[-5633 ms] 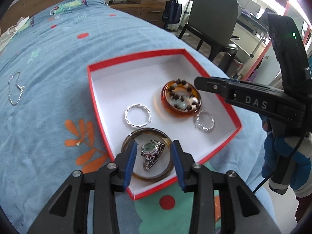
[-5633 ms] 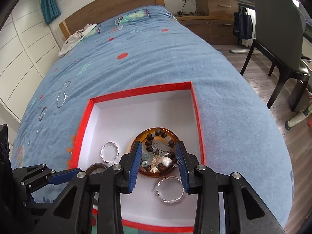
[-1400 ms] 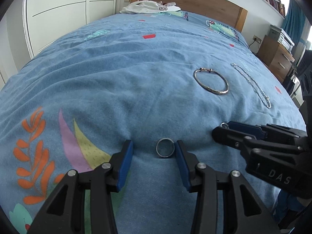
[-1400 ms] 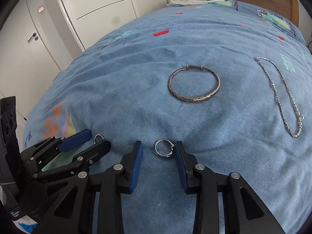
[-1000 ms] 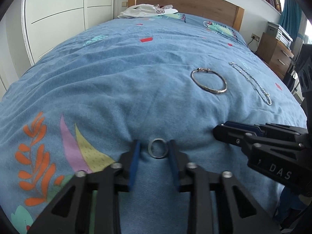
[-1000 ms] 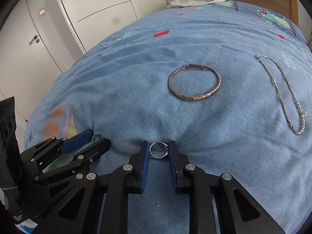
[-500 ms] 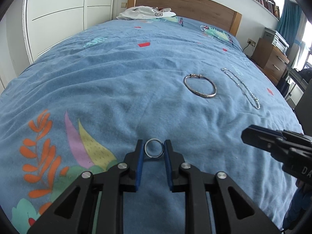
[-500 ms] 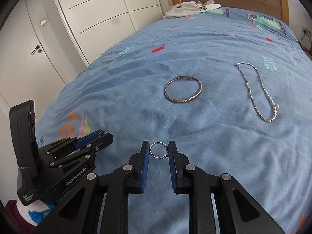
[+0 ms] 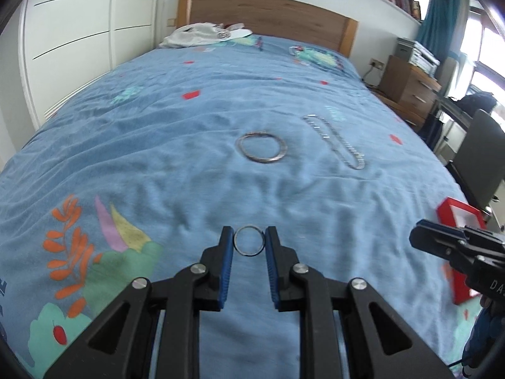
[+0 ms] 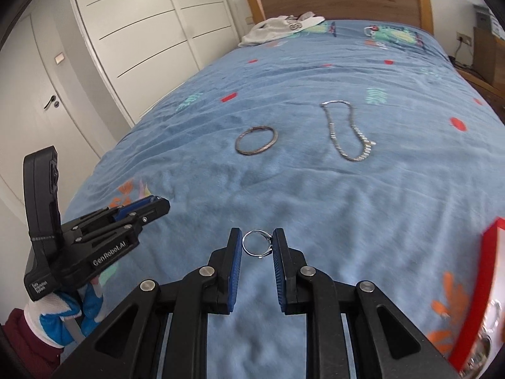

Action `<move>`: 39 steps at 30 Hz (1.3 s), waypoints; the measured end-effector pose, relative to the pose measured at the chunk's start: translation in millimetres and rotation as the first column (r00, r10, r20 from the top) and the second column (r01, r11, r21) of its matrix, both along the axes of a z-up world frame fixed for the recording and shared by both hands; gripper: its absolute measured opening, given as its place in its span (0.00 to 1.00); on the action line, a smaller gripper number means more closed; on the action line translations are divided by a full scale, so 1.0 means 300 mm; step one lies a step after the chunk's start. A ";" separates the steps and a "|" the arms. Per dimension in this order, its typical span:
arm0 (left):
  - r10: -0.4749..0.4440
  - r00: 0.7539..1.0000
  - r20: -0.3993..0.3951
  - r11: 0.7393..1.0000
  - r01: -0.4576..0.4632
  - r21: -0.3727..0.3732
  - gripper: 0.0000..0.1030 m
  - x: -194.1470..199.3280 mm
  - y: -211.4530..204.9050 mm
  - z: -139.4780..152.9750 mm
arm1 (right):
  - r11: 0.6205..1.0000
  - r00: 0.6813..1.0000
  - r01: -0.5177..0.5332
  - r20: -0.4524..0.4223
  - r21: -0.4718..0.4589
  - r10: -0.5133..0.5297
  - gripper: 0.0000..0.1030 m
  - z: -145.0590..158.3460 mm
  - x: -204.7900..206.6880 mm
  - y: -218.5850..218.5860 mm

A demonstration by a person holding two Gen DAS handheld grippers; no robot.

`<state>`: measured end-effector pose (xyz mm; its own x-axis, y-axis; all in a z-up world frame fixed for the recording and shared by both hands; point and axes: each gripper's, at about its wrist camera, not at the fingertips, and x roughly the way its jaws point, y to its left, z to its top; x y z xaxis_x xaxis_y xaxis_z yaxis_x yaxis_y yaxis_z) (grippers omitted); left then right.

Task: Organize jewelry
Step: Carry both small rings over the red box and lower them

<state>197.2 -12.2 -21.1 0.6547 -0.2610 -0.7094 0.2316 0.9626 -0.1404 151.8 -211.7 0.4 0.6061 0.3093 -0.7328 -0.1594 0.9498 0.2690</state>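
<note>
**Two rings clamped, one per gripper**

Left gripper (image 9: 249, 244) pinches a plain ring (image 9: 249, 244) between its blue pads, low centre of frame, lifted off the blue bedspread (image 9: 189, 145). Right gripper (image 10: 257, 248) likewise squeezes a silver ring with a setting (image 10: 257, 247) at its tips, lower centre. Count: two rings, one bangle (image 10: 256, 144) and one chain (image 10: 347, 135) lying mid-frame on the bedspread, well apart from both grippers. One red box (image 10: 486, 284) at right edge.

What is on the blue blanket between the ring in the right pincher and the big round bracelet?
Nothing: in the right wrist view, only bare blue blanket lies between the ring in the right gripper and the bracelet.
</note>
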 end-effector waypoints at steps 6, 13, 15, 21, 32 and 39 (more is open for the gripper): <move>-0.095 0.995 0.013 0.995 0.096 -0.027 0.18 -0.084 -0.149 0.067 | 0.995 0.995 0.102 0.011 -0.020 -0.102 0.19 0.043 -0.157 -0.169; -0.231 0.973 0.010 0.971 0.231 -0.053 0.18 -0.165 -0.370 0.117 | 0.964 0.965 0.262 0.001 -0.041 -0.262 0.19 0.051 -0.359 -0.442; -0.283 0.959 0.005 0.958 0.283 -0.056 0.18 -0.194 -0.462 0.122 | 0.950 0.951 0.307 -0.009 -0.052 -0.308 0.19 0.041 -0.411 -0.520; -0.417 0.909 -0.012 0.908 0.416 -0.052 0.18 -0.255 -0.704 0.116 | 0.912 0.913 0.402 -0.039 -0.079 -0.406 0.19 0.002 -0.524 -0.707; -0.582 0.811 -0.060 0.813 0.581 -0.025 0.18 -0.295 -1.104 0.045 | 0.876 0.871 0.473 -0.100 -0.095 -0.482 0.19 -0.108 -0.594 -0.919; -0.595 0.797 -0.102 0.800 0.599 0.017 0.18 -0.263 -1.243 -0.039 | 0.874 0.867 0.475 -0.113 -0.102 -0.485 0.19 -0.146 -0.559 -0.987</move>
